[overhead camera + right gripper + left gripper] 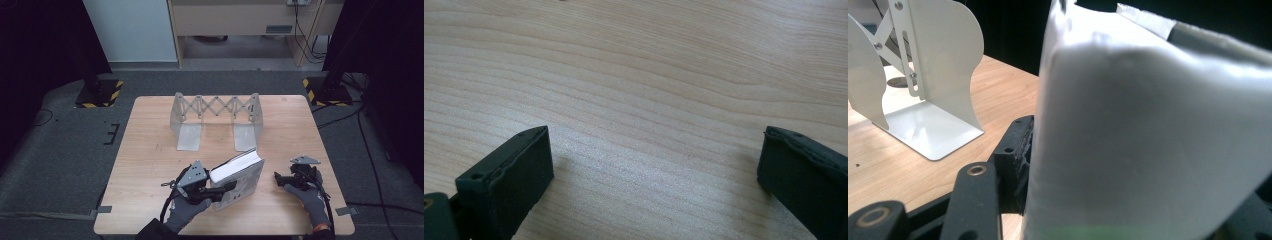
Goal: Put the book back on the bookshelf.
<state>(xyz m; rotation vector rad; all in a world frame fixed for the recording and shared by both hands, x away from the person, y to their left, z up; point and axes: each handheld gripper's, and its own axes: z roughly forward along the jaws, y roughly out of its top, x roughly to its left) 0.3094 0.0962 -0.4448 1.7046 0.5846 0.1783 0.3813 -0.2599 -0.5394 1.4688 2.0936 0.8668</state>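
From my seat, starting at the left: my left gripper [227,188] is clamped across the book [239,176], its 2 jaws pinching the thickness of the block near the table's [150,150] front edge, a little left of centre. In the left gripper view the book [1148,135] stands between the black jaws and looks pressed on both sides, so I read this as a real grip.

I judge the book fairly heavy for a 1-handed pinch, and stiff across the covers but soft at the page edge. The cover looks smooth and pale, so it may slide if I tilt it. I would keep the hold low and close to the spine, where the block won't fan open, and keep it upright.

It is a thick volume with a grey-white cover and a bright white page edge facing up and left, leaning slightly.

Behind it, toward the table's far edge, the expandable metal bookend rack [216,120] stands empty, well apart from the book.

At the right, my right gripper [281,178] rests near the front right corner, jaws spread wide over bare wood, grasping nothing.
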